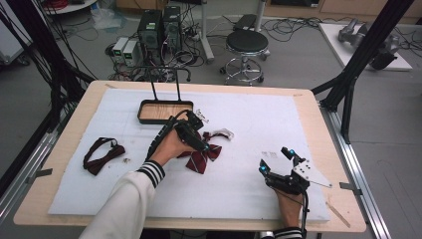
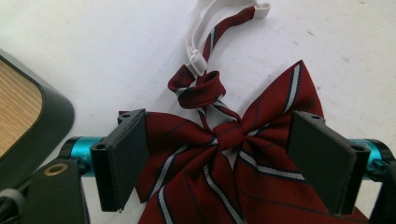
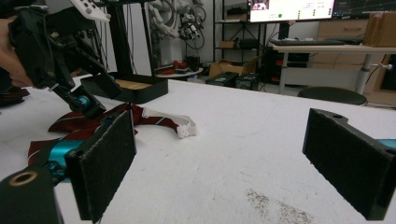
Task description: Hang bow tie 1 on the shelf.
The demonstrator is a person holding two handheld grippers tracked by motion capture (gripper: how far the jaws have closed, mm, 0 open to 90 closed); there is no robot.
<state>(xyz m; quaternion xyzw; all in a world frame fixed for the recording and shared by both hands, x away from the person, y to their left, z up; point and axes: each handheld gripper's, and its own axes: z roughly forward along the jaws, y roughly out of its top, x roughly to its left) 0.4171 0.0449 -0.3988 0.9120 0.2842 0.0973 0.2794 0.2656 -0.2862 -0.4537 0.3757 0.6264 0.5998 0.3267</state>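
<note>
My left gripper (image 2: 219, 161) is spread wide over the red bow tie (image 2: 233, 158); right gripper (image 3: 233, 163) sits open, nothing in it.

floor: grey | black stool (image 1: 246, 42) | computer towers (image 1: 159, 27) | cables | desk with monitor (image 3: 292, 9)
</note>
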